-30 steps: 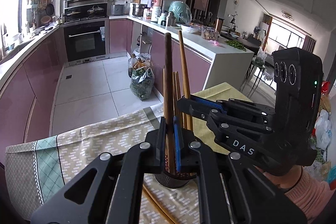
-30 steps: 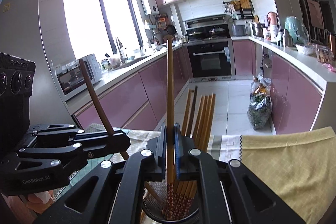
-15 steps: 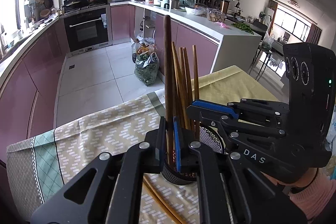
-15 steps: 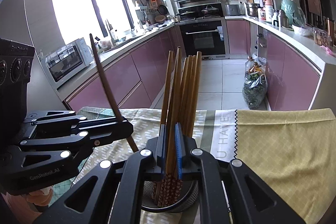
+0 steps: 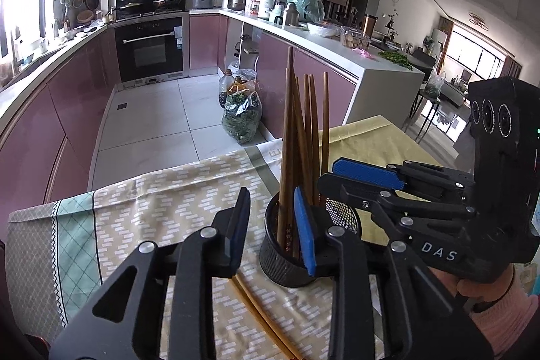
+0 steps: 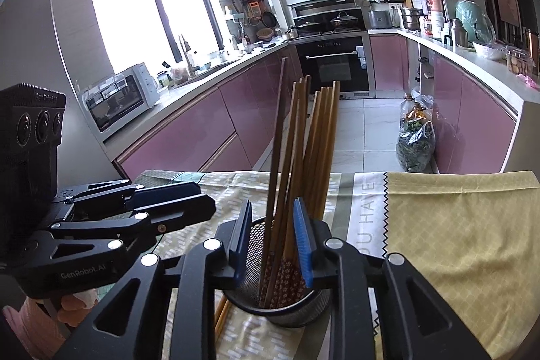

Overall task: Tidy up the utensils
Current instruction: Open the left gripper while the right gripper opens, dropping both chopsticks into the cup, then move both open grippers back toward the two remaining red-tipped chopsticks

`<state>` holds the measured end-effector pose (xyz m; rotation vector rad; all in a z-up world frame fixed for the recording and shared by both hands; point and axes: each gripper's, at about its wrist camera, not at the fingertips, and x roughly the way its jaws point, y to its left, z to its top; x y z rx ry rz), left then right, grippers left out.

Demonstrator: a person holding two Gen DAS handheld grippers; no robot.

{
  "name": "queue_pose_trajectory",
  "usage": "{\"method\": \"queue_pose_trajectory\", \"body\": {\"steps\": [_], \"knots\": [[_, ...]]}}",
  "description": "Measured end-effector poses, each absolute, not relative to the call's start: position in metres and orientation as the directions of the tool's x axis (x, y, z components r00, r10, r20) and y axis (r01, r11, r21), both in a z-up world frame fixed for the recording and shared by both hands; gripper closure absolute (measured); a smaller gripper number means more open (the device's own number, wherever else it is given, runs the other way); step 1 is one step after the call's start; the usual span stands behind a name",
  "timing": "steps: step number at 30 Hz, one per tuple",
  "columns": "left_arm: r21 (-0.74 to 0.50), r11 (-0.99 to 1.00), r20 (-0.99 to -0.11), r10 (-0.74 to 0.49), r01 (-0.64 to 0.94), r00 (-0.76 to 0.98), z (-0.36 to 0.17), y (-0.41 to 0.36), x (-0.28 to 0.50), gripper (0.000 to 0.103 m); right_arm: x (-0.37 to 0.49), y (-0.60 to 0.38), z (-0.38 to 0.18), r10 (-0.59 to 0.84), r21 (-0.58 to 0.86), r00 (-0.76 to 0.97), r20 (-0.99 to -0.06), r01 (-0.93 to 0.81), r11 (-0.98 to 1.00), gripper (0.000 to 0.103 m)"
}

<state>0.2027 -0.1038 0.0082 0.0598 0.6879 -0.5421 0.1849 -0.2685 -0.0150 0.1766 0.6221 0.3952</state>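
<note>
Both grippers opening, L gripper (image 5: 271,225) & R gripper (image 6: 271,242) gripping nothing; chopsticks (image 6: 317,144) stood upright in mesh holder (image 5: 280,258), two loose chopsticks (image 5: 260,312) lay flat beneath L, nearer it.

Black mesh holder (image 5: 280,255); brown chopsticks (image 5: 305,137); purple cabinets (image 6: 189,137).

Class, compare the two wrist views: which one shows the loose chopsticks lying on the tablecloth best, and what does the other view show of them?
The left wrist view: the loose chopsticks run across the cloth in front of the mesh holder, partly under the claw. The right wrist view shows only short ends beside the holder.
</note>
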Motion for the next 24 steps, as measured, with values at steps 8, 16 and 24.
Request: {"method": "queue_pose_trajectory", "body": {"steps": [8, 16, 24], "knots": [[-0.085, 0.884, -0.56, -0.423, 0.459, 0.712, 0.007, -0.072, 0.16, 0.055, 0.144, -0.256, -0.008, 0.483, 0.271, 0.72, -0.499, -0.4, 0.876, 0.066], [-0.093, 0.915, -0.579, -0.37, 0.392, 0.726, -0.018, -0.041, 0.136, 0.036, 0.124, -0.236, -0.032, 0.521, 0.281, 0.651, -0.552, -0.443, 0.851, 0.06], [-0.083, 0.936, -0.627, -0.316, 0.342, 0.712, -0.05, -0.03, 0.124, 0.026, 0.122, -0.219, -0.081, 0.492, 0.288, 0.564, -0.663, -0.414, 0.863, 0.058]]}}
